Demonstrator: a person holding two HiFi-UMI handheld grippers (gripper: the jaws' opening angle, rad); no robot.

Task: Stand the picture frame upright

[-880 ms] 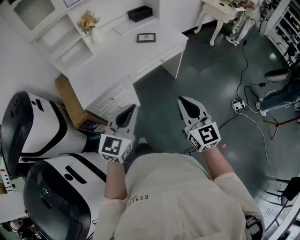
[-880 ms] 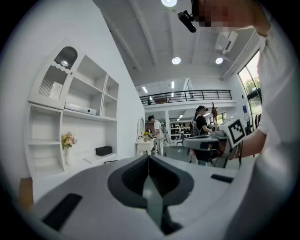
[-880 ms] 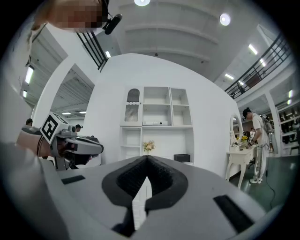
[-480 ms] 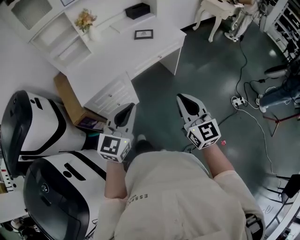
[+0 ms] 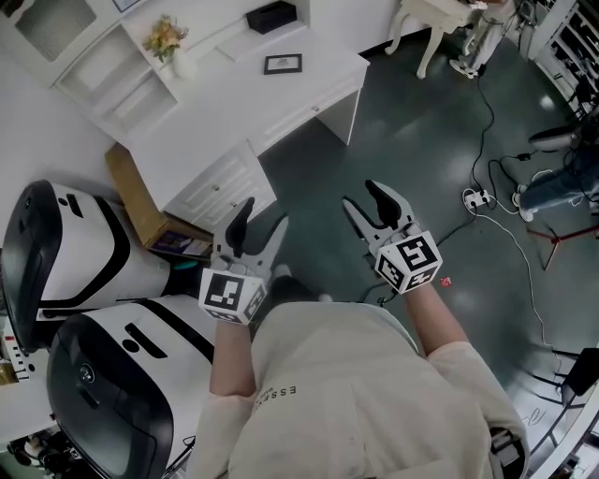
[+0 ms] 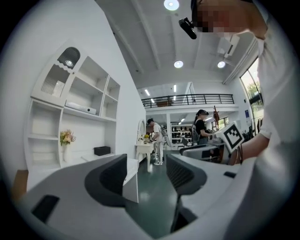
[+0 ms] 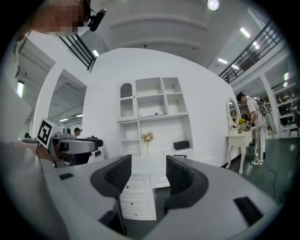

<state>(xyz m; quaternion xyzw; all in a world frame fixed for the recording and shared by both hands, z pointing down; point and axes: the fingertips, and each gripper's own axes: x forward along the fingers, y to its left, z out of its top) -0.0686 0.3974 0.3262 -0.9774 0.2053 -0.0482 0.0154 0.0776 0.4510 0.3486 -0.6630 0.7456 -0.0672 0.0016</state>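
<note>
The picture frame (image 5: 282, 64), dark-edged, lies flat on the white desk (image 5: 234, 112) at the top of the head view. Both grippers hang over the dark floor, well short of the desk. My left gripper (image 5: 262, 216) is open and empty. So is my right gripper (image 5: 361, 196), with its fingers spread. In the right gripper view the desk's drawers (image 7: 136, 197) show between the jaws, and the frame (image 7: 180, 156) is a thin dark strip on the desk top. The left gripper view shows only the desk's end (image 6: 131, 182); no frame is visible there.
A vase of flowers (image 5: 167, 42) and a black box (image 5: 271, 16) stand on the shelf unit behind the desk. Two large white-and-black pods (image 5: 65, 253) fill the left side, with cardboard (image 5: 140, 201) beside the desk. Cables (image 5: 487, 201) trail over the floor at right.
Both grippers' jaws, which looked shut in the earlier frames, now stand spread apart. The desk has slid slightly upward in the head view.
</note>
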